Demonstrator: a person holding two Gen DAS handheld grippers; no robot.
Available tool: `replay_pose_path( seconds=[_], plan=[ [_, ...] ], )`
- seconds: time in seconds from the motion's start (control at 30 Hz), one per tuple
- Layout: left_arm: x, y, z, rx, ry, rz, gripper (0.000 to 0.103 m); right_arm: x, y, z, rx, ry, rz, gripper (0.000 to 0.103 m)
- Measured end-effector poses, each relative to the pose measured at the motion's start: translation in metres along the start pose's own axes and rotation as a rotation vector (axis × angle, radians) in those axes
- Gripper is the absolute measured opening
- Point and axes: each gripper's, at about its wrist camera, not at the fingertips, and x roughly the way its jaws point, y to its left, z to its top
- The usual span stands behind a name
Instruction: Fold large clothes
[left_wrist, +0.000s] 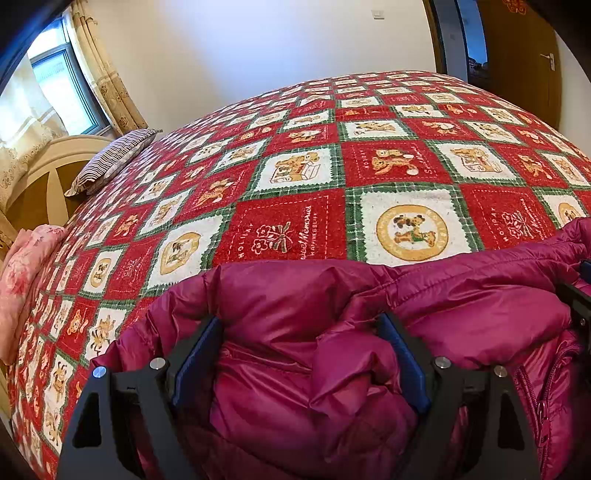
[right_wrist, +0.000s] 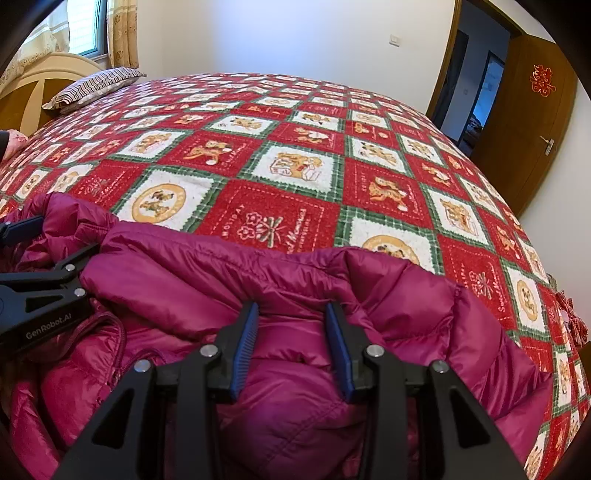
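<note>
While magenta puffer jacket lies bunched on checked bedspread, left gripper wide, clamping thick fold; right gripper narrower, pinching fold.

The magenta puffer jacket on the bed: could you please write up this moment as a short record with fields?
garment: magenta puffer jacket, bunched at the near edge
surface: red patchwork blanket on the bed
left claw: jaws wide, jacket fabric bulging between them
right claw: jaws narrower, a jacket fold between the pads
pillow: striped pillow by the headboard
</note>
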Motion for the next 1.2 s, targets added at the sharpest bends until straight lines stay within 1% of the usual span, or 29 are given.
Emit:
replay_pose_path(
  seconds=[0.33,0.5,0.57,0.6,0.63,0.67,0.7,0.8,0.83,0.9,0.97,1.0,1.03,1.07,1.17,1.2],
  plan=[
    [0.0,0.0,0.0,0.0,0.0,-0.001,0.087,0.0,0.001,0.001,0.002,0.0,0.001,0.042],
    [0.0,0.001,0.004,0.005,0.01,0.0,0.089,0.0,0.004,0.004,-0.029,0.009,-0.024,0.042],
    [-0.006,0.007,0.01,0.006,0.023,0.0,0.089,-0.004,0.003,0.008,-0.06,0.019,-0.027,0.046],
    [-0.011,0.01,0.013,-0.002,0.021,0.012,0.089,-0.011,0.001,0.009,-0.063,0.014,-0.027,0.055],
    [-0.026,0.021,0.014,-0.033,-0.001,0.019,0.089,-0.022,-0.004,0.01,-0.045,-0.011,-0.032,0.066],
    [-0.037,0.027,0.014,-0.052,-0.02,0.012,0.089,-0.041,-0.014,0.009,-0.004,-0.057,-0.029,0.071],
    [-0.052,0.036,0.012,-0.074,-0.036,-0.003,0.089,-0.051,-0.019,0.007,0.016,-0.071,-0.025,0.075],
    [-0.091,0.058,-0.007,-0.093,-0.039,-0.057,0.089,-0.082,-0.035,-0.012,0.075,-0.053,0.016,0.075],
    [-0.106,0.066,-0.021,-0.09,-0.039,-0.074,0.089,-0.093,-0.044,-0.026,0.099,-0.033,0.039,0.075],
    [-0.126,0.076,-0.043,-0.078,-0.039,-0.081,0.089,-0.108,-0.055,-0.053,0.125,-0.002,0.064,0.075],
    [-0.149,0.092,-0.076,-0.09,-0.03,-0.108,0.089,-0.126,-0.065,-0.085,0.138,0.027,0.083,0.075],
    [-0.156,0.097,-0.088,-0.098,-0.029,-0.119,0.089,-0.133,-0.065,-0.096,0.138,0.034,0.089,0.075],
    [-0.167,0.106,-0.107,-0.11,-0.022,-0.129,0.089,-0.141,-0.068,-0.109,0.142,0.043,0.092,0.075],
    [-0.174,0.112,-0.12,-0.116,-0.015,-0.135,0.089,-0.153,-0.074,-0.129,0.152,0.053,0.093,0.075],
    [-0.195,0.128,-0.157,-0.133,-0.012,-0.137,0.089,-0.177,-0.077,-0.165,0.188,0.064,0.113,0.076],
    [-0.203,0.134,-0.17,-0.138,-0.011,-0.132,0.089,-0.182,-0.075,-0.172,0.198,0.066,0.115,0.078]
  ],
)
